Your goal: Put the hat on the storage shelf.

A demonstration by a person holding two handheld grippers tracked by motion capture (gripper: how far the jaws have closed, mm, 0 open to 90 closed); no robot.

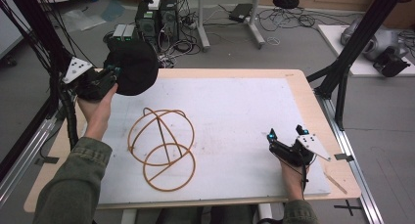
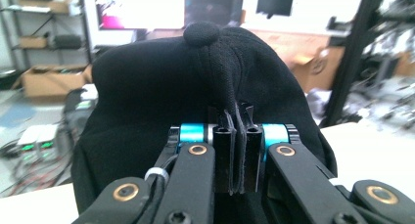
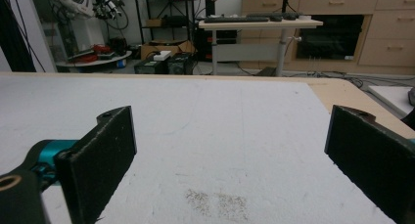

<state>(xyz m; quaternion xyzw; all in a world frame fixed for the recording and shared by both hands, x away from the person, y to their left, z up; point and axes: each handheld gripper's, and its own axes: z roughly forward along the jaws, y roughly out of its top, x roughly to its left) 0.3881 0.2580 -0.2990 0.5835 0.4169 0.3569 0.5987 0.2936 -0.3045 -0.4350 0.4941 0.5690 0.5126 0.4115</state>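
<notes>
The left claw [image 1: 113, 72] is clamped tight on a fold of the black cap [image 1: 133, 67], holding it up off the table [image 1: 235, 111] at the far left corner; in the left gripper view the fabric sits pinched between the two jaws, cap button on top. The wire stand [image 1: 161, 145] – a rounded frame, prob. a hat form – rests on the table just nearer the person. The right claw [image 1: 286, 136] hangs wide open w/ nothing in it, low over the table, well apart. Step in hand, by the looks: carrying the cap toward the stand; next move calls for bringing it over the dome, opening downward – right claw could steady the frame.
</notes>
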